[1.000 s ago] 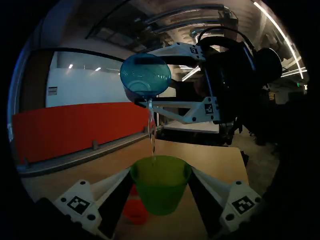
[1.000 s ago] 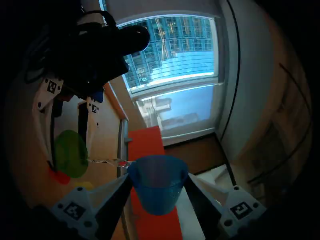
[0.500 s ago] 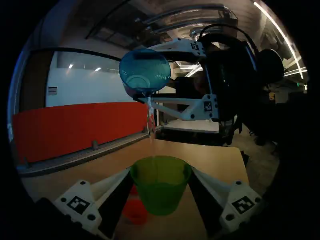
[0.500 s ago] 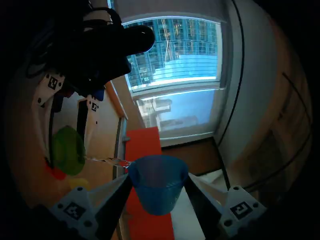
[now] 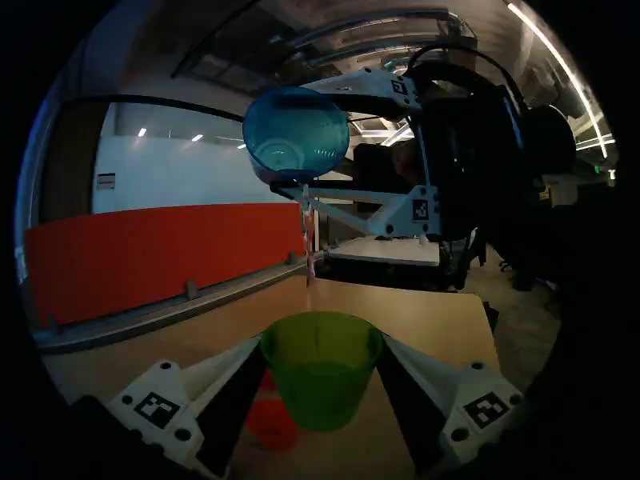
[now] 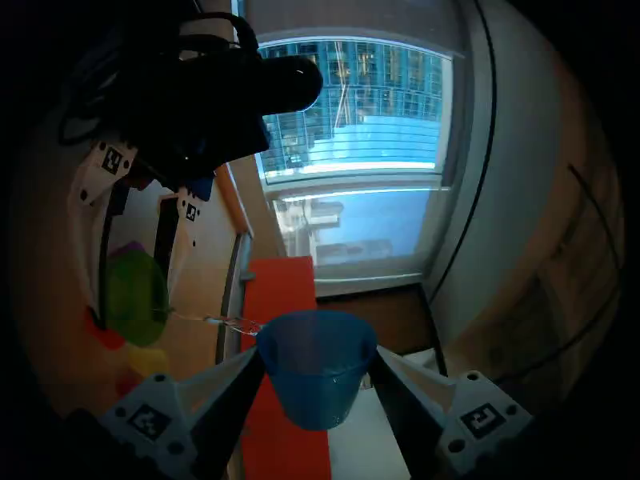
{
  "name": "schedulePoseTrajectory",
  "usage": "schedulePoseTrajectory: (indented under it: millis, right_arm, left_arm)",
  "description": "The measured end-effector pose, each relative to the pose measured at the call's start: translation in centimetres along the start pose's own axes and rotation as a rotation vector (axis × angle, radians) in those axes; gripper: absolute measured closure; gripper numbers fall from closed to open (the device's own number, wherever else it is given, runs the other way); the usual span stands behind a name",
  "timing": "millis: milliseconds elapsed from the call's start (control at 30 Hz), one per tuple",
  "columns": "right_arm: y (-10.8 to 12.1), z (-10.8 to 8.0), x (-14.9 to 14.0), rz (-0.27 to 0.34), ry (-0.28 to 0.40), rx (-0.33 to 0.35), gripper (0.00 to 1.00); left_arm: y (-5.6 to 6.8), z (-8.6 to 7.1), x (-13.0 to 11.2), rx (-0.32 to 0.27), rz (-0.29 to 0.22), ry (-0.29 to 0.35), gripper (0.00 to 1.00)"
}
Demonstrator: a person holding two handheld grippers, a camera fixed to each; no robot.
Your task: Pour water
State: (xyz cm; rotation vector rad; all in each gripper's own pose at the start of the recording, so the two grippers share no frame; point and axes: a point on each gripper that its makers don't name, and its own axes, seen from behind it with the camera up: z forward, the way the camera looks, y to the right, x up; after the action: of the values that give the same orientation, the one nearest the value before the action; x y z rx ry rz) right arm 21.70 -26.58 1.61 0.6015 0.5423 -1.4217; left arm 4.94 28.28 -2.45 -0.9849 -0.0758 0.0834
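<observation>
Wooden tabletop, orange partition. Left gripper fingers clasp upright green cup. Right gripper fingers clasp tipped blue cup, water streaming.

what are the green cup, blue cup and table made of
Green cup: probably translucent plastic, smooth and slightly glossy; the water level shows through its wall. Blue cup: likely the same tinted plastic; light passes through its wall. Table: pale wood or wood-look laminate, matte; I cannot tell which.
</observation>
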Motion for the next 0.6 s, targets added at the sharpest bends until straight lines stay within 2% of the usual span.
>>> schedulePoseTrajectory:
  millis: [600]
  right_arm:
    - [0.76, 0.39, -0.20, -0.116, 0.000, -0.016, 0.11]
  left_arm:
    - [-0.01, 0.29, -0.23, 0.000, -0.001, -0.009, 0.13]
